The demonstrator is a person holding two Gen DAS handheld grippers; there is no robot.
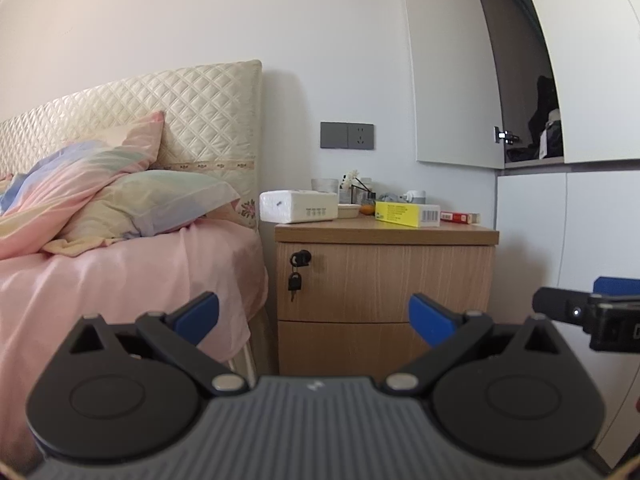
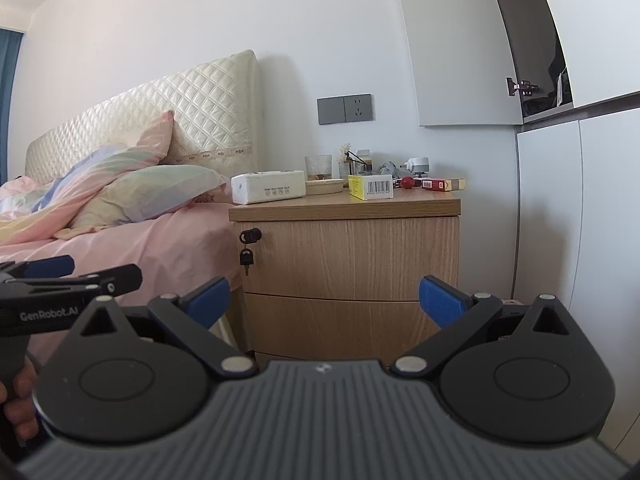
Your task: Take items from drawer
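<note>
1. Although both drawers are shut and nothing has been taken out yet, the scene reads clearly from the left: a bed (image 2: 120, 240) with a pink sheet touches the side of the wooden nightstand (image 2: 348, 256).
2. At the top left corner of the upper drawer (image 2: 352, 252) sits a lock with a key (image 2: 250, 236) in it and a second key dangling below; the drawer may be locked, though the view cannot show that.
3. The lower drawer (image 2: 340, 320) lies under it, and neither front shows a handle. My guess is that the grip must be at an edge or in the seam between the two fronts; the panels look stiff, smooth and slippery for the pads.
4. On top stand a tissue pack (image 2: 268, 188), a yellow box (image 2: 370, 186) and a red packet (image 2: 442, 185), light things that a sharp tug could shake.
5. The left gripper (image 1: 314, 318) hangs with its jaws spread wide and empty, facing the nightstand from near.
6. The right gripper (image 2: 324, 300) does likewise, jaws wide apart, holding nothing, level with the lower drawer.
7. The contents are hidden, so their weight cannot be judged.
</note>
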